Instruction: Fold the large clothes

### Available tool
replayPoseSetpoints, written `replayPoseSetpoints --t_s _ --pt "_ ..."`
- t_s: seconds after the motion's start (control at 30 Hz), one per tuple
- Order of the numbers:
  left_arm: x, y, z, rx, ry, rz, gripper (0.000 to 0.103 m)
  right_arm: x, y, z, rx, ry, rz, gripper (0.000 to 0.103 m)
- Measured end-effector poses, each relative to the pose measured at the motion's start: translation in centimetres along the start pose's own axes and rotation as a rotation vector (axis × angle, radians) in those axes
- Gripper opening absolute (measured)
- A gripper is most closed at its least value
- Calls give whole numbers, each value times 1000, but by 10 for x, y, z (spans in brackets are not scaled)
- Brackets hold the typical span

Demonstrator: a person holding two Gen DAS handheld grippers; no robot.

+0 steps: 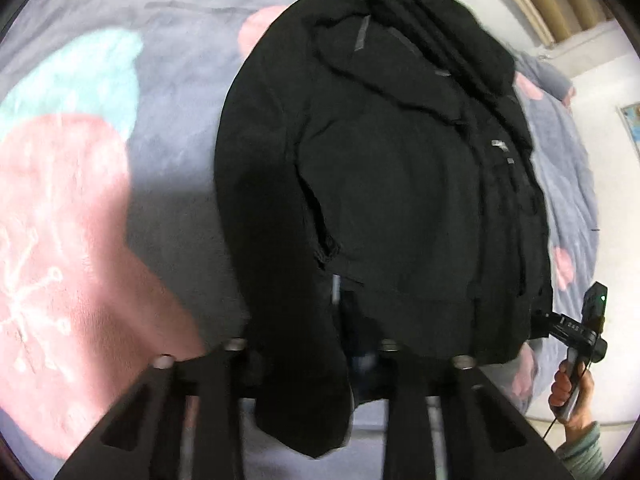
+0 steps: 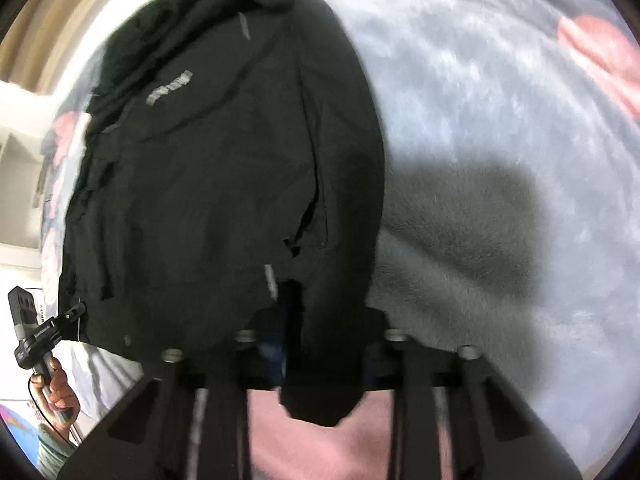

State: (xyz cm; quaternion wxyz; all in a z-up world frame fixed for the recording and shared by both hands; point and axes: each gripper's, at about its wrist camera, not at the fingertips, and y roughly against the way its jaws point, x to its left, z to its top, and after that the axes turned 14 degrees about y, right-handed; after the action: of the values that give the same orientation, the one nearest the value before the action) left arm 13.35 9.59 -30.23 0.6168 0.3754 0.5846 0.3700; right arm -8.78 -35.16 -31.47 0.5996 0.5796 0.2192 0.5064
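Lying on a grey-pink blanket [image 1: 168, 216], black jacket [image 1: 380, 184] spread flat w/ sleeves along its sides, left gripper [image 1: 304, 364] jaws clamped on one cuff, right gripper [image 2: 316, 356] jaws clamped on the other.

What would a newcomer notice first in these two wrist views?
A big black jacket fills the middle of both views, spread on a grey fleece blanket with pink and teal patches. Each hand-held gripper shows at the other view's bottom edge, the right hand-held gripper and the left hand-held gripper each at a hem corner.
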Motion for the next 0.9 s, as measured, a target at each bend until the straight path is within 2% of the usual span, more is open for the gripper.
replayPoseSetpoints --t_s 0.07,0.2,0.27,0.3,0.37,0.5,0.63,0.7,0.8,0.9 --pt "-14 18 -2 -28 -24 -33 18 7 22 2 -49 1 25 18" --pt "-41 64 1 -92 -47 -124 16 25 65 13 -134 32 33 17" --pt "-58 90 9 -141 -62 -153 14 35 87 26 -175 52 30 16" --pt "-64 100 13 -161 -67 -164 10 39 97 34 -195 64 31 16" --pt "-76 123 28 -199 -74 -202 10 44 111 49 -227 86 25 16" --pt "-91 141 60 -238 -107 -189 10 40 133 76 -282 100 26 15" --pt "-107 121 74 -179 -159 -150 10 41 125 100 -258 106 29 15" --pt "-102 104 77 -151 -139 -132 10 40 113 105 -225 104 40 15" --pt "-83 76 75 -59 -79 -137 11 40 76 99 -75 116 30 15" --pt "-69 44 59 10 -77 -38 11 46 47 85 9 171 29 15"
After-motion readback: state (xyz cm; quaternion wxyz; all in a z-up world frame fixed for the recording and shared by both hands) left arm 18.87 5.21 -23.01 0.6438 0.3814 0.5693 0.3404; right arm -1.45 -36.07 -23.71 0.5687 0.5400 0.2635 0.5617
